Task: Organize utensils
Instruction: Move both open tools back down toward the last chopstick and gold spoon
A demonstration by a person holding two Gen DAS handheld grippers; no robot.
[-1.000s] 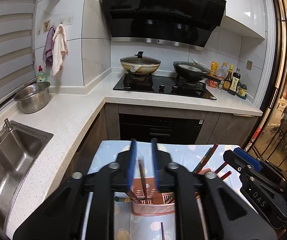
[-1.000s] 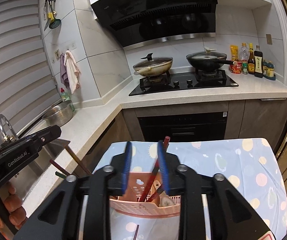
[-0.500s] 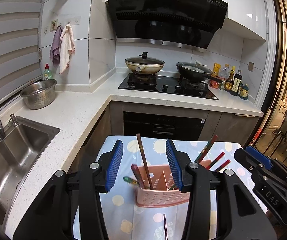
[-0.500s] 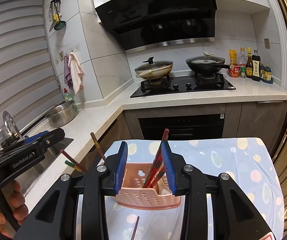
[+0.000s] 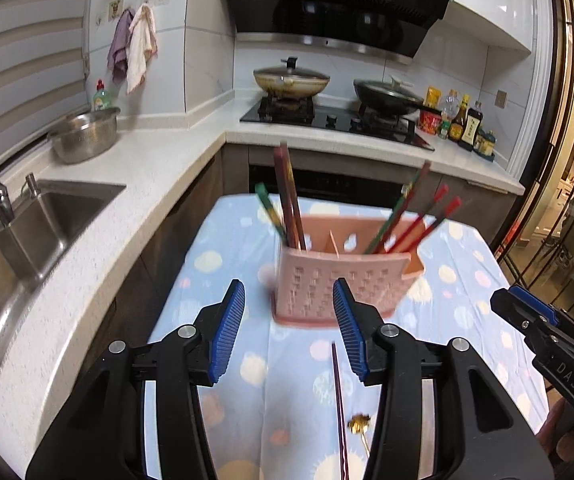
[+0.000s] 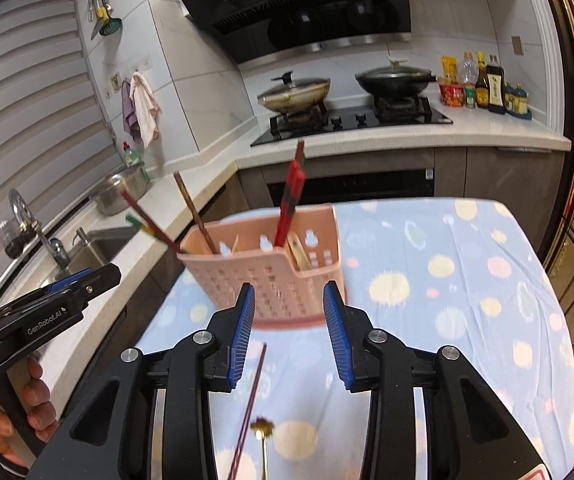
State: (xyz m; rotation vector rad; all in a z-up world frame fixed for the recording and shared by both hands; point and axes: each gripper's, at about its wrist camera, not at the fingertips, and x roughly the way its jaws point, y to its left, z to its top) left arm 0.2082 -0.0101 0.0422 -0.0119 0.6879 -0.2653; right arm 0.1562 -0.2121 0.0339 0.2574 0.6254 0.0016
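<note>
Left gripper (image 5: 289, 330) and right gripper (image 6: 289, 330), both with jaws apart and empty, point at a pink basket (image 5: 337, 280) of chopsticks (image 5: 287, 200) on the dotted tablecloth (image 6: 467, 280). One dark chopstick (image 5: 339, 408) lies near, beside a gold spoon (image 6: 263, 440).

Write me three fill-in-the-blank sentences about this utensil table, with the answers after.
1. The chopsticks stand in a perforated plastic holder coloured ____.
2. A dark chopstick lies loose on the ____ dotted tablecloth.
3. Beside that chopstick lies a small ____-coloured spoon.
4. Both the left gripper and right gripper hold ____.

Answers: pink; blue; gold; nothing
</note>
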